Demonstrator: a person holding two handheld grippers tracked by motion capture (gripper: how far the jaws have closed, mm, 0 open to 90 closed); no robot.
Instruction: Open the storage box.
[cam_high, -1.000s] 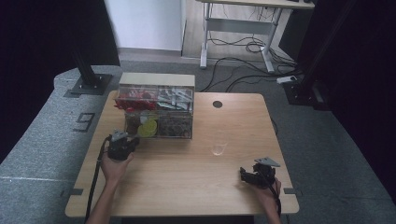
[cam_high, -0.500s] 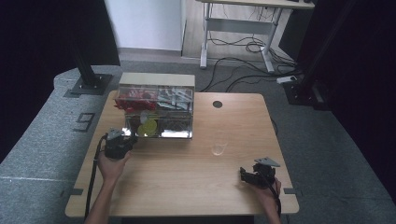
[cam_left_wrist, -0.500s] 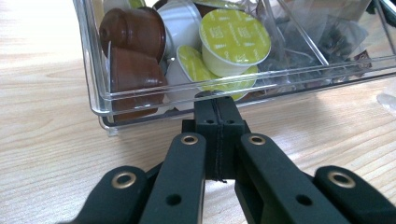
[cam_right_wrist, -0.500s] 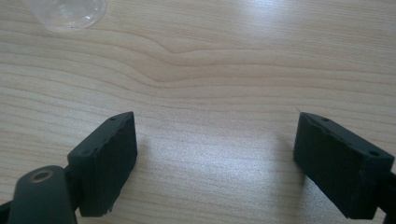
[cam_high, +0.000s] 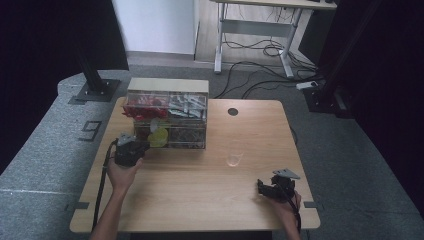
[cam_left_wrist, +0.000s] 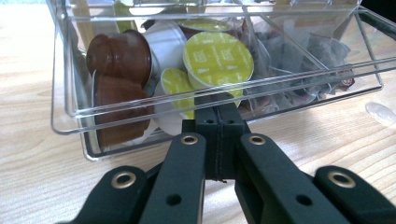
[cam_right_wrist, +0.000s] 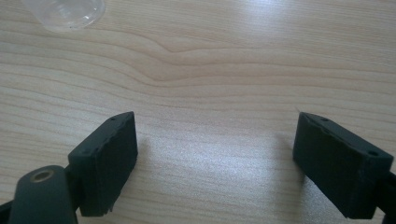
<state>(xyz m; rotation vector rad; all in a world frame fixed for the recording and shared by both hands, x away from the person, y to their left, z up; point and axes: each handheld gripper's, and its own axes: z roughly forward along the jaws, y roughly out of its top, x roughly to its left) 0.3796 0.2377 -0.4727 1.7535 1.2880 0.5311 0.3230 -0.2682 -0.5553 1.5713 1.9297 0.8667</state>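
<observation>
A clear plastic organizer (cam_high: 167, 119) stands at the table's back left, with red packets and sachets in its upper part. Its lower drawer (cam_left_wrist: 70, 107) is pulled out and holds brown capsules (cam_left_wrist: 119, 56), yellow-lidded capsules (cam_left_wrist: 217, 58) and tea bags (cam_left_wrist: 299, 56). My left gripper (cam_high: 142, 147) (cam_left_wrist: 218, 109) has its jaws pressed together at the middle of the drawer's front lip. My right gripper (cam_high: 265, 187) (cam_right_wrist: 215, 158) rests low over bare wood near the front right corner, its jaws wide apart with nothing between them.
A small clear plastic cup (cam_high: 233, 160) (cam_right_wrist: 65, 11) sits on the wooden table (cam_high: 200, 200) between the organizer and my right gripper. A round cable hole (cam_high: 233, 111) is near the back edge. Grey carpet and desk legs lie beyond.
My left hand has drawn slightly left, away from the organizer, with the gripper still at the drawer. The right gripper has not moved.
</observation>
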